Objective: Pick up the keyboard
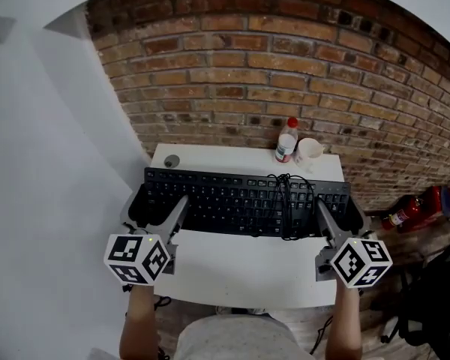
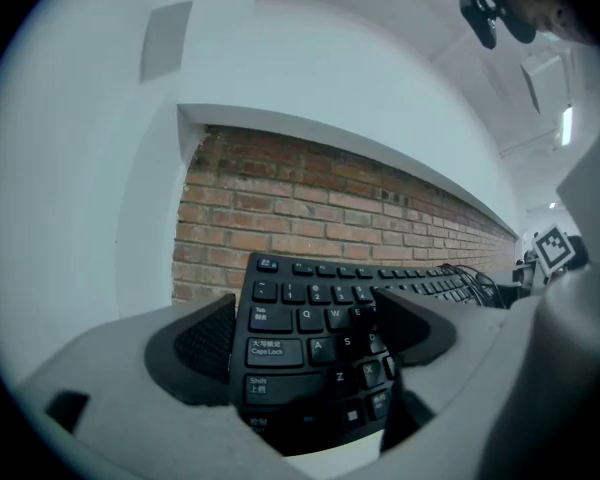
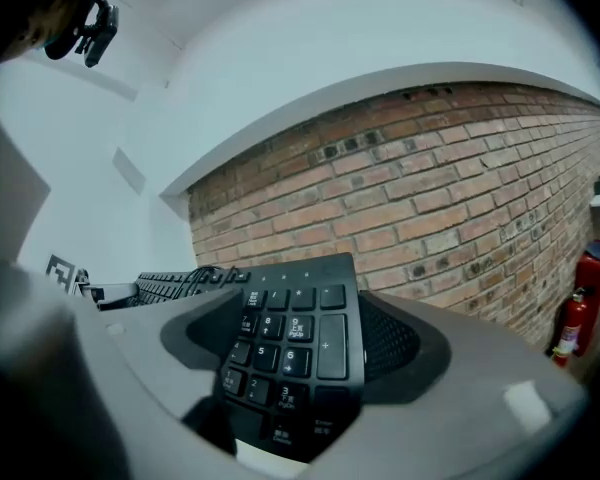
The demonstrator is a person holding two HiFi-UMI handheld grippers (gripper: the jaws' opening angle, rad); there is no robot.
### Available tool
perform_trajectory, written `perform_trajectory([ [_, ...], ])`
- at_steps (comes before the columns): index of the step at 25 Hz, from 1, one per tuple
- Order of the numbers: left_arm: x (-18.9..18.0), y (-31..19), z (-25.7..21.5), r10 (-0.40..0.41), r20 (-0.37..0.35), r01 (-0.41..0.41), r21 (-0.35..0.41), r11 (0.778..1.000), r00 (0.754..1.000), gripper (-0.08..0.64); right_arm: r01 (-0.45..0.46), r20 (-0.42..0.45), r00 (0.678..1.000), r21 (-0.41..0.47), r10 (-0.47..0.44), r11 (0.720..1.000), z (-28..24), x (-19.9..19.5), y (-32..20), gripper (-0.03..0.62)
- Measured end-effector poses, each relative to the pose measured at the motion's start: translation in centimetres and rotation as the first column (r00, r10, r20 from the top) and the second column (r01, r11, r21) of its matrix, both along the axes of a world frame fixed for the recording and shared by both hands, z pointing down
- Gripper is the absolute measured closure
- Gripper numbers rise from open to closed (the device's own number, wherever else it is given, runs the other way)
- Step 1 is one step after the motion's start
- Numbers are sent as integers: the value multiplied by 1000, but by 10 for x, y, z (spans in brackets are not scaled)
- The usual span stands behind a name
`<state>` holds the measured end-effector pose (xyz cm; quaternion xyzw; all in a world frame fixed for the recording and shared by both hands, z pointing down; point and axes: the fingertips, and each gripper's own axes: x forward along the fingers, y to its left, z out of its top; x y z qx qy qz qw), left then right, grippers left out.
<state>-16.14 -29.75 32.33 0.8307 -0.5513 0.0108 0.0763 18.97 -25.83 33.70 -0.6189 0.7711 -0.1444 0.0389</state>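
A long black keyboard point(image 1: 240, 199) hangs level above the white table point(image 1: 247, 272), held at both ends. My left gripper point(image 1: 156, 208) is shut on its left end: in the left gripper view point(image 2: 305, 340) the Caps Lock and Shift keys of the keyboard point(image 2: 300, 313) sit between the dark pads point(image 2: 195, 346). My right gripper point(image 1: 337, 210) is shut on the number-pad end; in the right gripper view point(image 3: 302, 353) the number keys of the keyboard point(image 3: 298, 313) fill the gap. A black cable point(image 1: 289, 195) lies coiled on the keys.
A bottle with a red cap point(image 1: 286, 141) and a white cup point(image 1: 309, 152) stand at the table's back right by the brick wall point(image 1: 285, 73). A small grey round object point(image 1: 171, 160) lies at the back left. A red fire extinguisher point(image 1: 416, 208) lies on the floor to the right.
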Motion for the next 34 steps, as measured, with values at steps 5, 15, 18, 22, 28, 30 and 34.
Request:
perform_trajectory([
  [5, 0, 5, -38, -1, -16, 2, 75, 997, 1000, 129, 1, -15, 1000, 82, 0, 997, -41, 0, 4, 225],
  [15, -5, 14, -64, -8, -31, 13, 149, 989, 999, 127, 8, -25, 1000, 168, -4, 986, -69, -4, 11, 227],
  [18, -5, 13, -61, -7, -35, 12, 141, 990, 999, 127, 7, -30, 1000, 163, -2, 987, -68, -4, 10, 227],
  [22, -5, 12, -61, -11, -34, 16, 137, 990, 999, 127, 11, -29, 1000, 160, -7, 987, -68, -5, 8, 229],
  [28, -6, 13, -62, -17, -31, 21, 139, 990, 999, 127, 17, -24, 1000, 158, -14, 987, -68, -5, 8, 230],
  [30, -6, 13, -61, -18, -33, 22, 137, 990, 999, 127, 18, -26, 1000, 156, -14, 988, -68, -5, 7, 230],
  [34, -7, 13, -61, -21, -39, 26, 131, 991, 999, 127, 21, -30, 999, 158, -17, 987, -70, -6, 6, 230],
])
